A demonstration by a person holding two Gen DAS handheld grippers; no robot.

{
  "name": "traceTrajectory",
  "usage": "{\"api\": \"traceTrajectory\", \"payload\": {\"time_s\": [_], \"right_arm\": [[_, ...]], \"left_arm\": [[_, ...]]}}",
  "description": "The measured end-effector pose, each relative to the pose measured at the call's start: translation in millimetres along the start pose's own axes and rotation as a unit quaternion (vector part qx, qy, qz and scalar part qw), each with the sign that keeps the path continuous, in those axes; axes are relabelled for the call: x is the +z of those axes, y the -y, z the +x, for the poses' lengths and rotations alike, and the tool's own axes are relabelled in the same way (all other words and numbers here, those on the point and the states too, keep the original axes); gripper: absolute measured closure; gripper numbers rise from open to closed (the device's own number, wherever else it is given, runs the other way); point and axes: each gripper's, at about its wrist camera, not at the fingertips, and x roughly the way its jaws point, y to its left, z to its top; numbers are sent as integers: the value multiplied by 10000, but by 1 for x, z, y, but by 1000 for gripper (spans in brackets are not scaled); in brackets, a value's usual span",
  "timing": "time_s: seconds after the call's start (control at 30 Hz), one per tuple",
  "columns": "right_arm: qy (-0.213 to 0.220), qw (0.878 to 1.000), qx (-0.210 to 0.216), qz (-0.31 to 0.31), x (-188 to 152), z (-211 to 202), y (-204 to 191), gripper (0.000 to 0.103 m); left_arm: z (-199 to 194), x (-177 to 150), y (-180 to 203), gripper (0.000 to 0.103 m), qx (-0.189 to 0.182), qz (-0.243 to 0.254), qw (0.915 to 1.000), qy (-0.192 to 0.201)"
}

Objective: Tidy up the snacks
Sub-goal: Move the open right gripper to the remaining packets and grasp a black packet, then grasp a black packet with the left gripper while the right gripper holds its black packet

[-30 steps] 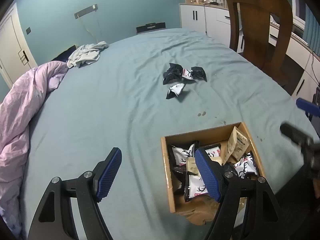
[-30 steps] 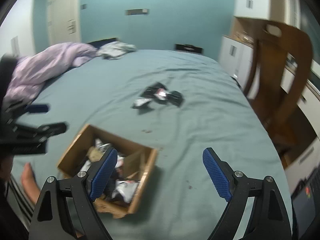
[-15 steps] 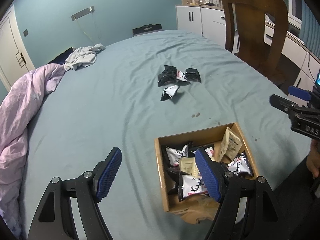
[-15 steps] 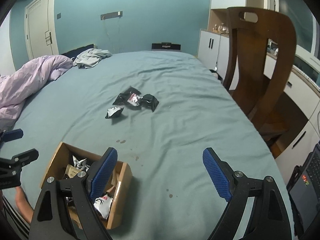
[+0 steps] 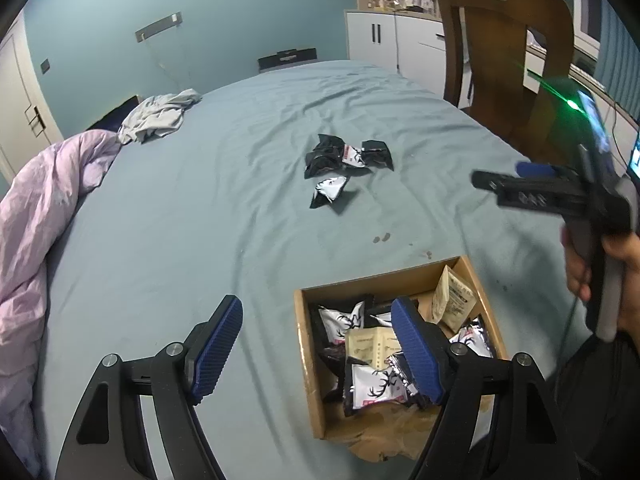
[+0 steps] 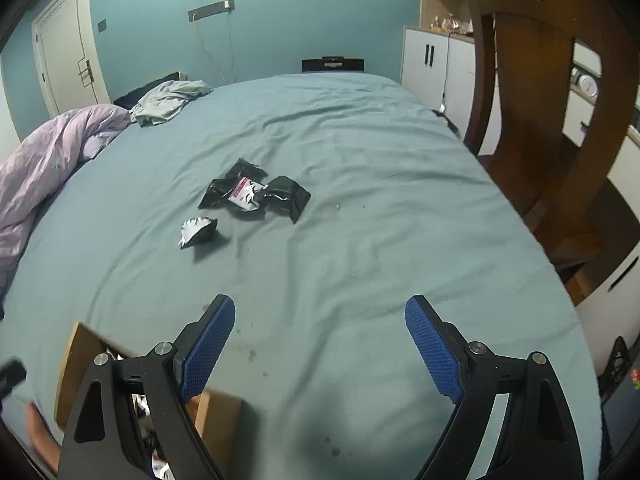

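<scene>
Dim, bluish indoor light, soft shadows under the snack packets [image 6: 256, 196]. Heavy fisheye bending and dark corners. Motion blur on the right gripper [image 5: 532, 184], with green glare.

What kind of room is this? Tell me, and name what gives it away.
Most likely a bedroom. The work surface is a bed under a teal sheet, with a bunched lilac duvet at one side, white cabinets against the wall and a wooden chair alongside.

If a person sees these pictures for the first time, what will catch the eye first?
Probably the dark snack packets lying loose in the middle of the teal bed sheet. Next, the cardboard box at the near edge of the bed, already holding many packets. Both blue-padded grippers, left and right, are open and hold nothing.
</scene>
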Motion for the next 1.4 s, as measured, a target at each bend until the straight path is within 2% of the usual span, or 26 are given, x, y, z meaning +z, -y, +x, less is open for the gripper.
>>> {"api": "traceTrajectory", "payload": {"time_s": [0.13, 0.33, 0.5, 0.6, 0.77, 0.83, 0.9, 1.0, 1.1, 1.13, 1.17, 1.2, 1.23, 1.4], "right_arm": [[20, 9999, 77, 135, 15, 22, 4, 16], [-191, 9997, -3, -161, 30, 66, -2, 16], [-119, 9996, 198, -151, 40, 89, 7, 16], [-124, 9991, 299, -279, 42, 105, 6, 16], [-200, 9981, 527, -247, 60, 140, -3, 16], [-150, 9978, 431, -475, 68, 156, -13, 16], [-220, 9953, 133, -931, 74, 179, -25, 16], [-354, 9877, -205, -1508, 75, 209, -35, 21], [-176, 9892, -29, -1453, 81, 219, -34, 21], [-198, 9893, 2, -1444, 84, 222, -35, 27], [-218, 9894, 47, -1438, 87, 225, -36, 42], [-225, 9894, 142, -1426, 88, 226, -36, 53], [-249, 9890, 225, -1437, 88, 227, -37, 70], [-251, 9889, 283, -1434, 84, 210, -37, 76]], "left_arm": [[7, -1, 5, 23, -232, 22, 9996, -184], [12, 0, 12, 23, -244, 191, 9991, -280], [22, -1, 9, 23, -252, 101, 9986, -462], [26, -2, 4, 23, -392, -47, 9973, -620], [27, 0, -4, 23, -546, -244, 9962, -636], [30, -1, -7, 23, -665, -367, 9947, -697], [34, -2, -9, 23, -761, -452, 9931, -776], [38, -3, -11, 23, -705, -490, 9929, -826], [42, -1, -10, 23, -666, -432, 9935, -813], [43, 0, -9, 23, -669, -430, 9935, -819], [45, 0, -9, 23, -673, -432, 9934, -828], [46, 1, -9, 23, -682, -430, 9932, -834], [47, 1, -8, 23, -681, -418, 9932, -846], [45, 5, -8, 23, -562, -341, 9952, -722]]}}
